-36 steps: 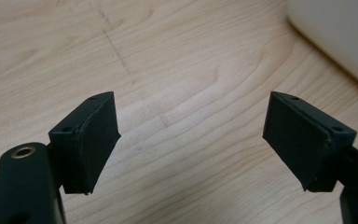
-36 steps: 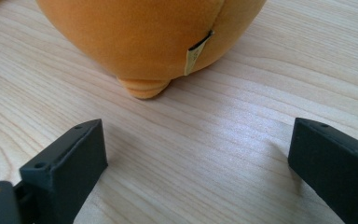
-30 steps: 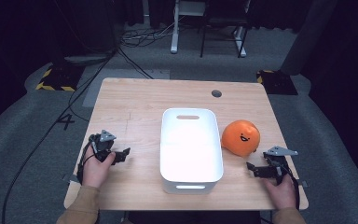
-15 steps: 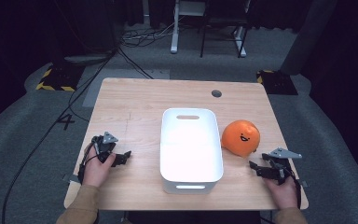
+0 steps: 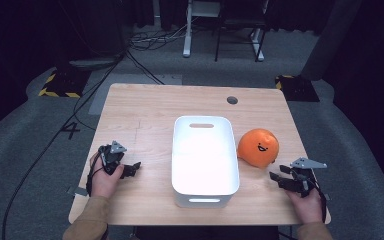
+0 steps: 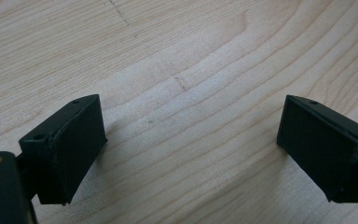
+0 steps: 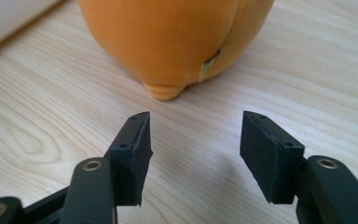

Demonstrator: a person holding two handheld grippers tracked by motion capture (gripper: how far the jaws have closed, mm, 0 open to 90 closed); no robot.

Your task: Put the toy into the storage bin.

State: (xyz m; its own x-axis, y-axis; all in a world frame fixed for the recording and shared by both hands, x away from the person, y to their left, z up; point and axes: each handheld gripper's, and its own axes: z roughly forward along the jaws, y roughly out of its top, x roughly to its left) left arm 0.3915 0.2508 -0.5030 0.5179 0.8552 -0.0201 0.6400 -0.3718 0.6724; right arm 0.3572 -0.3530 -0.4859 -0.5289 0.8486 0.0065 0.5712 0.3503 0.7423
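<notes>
An orange ball-shaped plush toy [image 5: 258, 147] with a black smiling face lies on the wooden table [image 5: 150, 107], just right of a white plastic bin [image 5: 204, 181]. My right gripper [image 5: 277, 179] rests low on the table near the front right, a short way in front of the toy, open with nothing between its jaws. In the right gripper view the toy [image 7: 177, 42] looms just beyond my right gripper [image 7: 194, 135]. My left gripper [image 5: 133, 168] lies on the table left of the bin. It is open and holds nothing, its jaws wide over bare wood [image 6: 191, 84].
The bin looks empty, with a handle slot [image 5: 201, 125] at its far end. A round cable grommet [image 5: 232, 100] sits in the table's far right. Cables [image 5: 75, 120] trail over the grey floor to the left. Chair and desk legs [image 5: 220, 30] stand beyond the table.
The right hand and gripper have slid slightly to the right and toward the front edge. The left gripper has shifted very little.
</notes>
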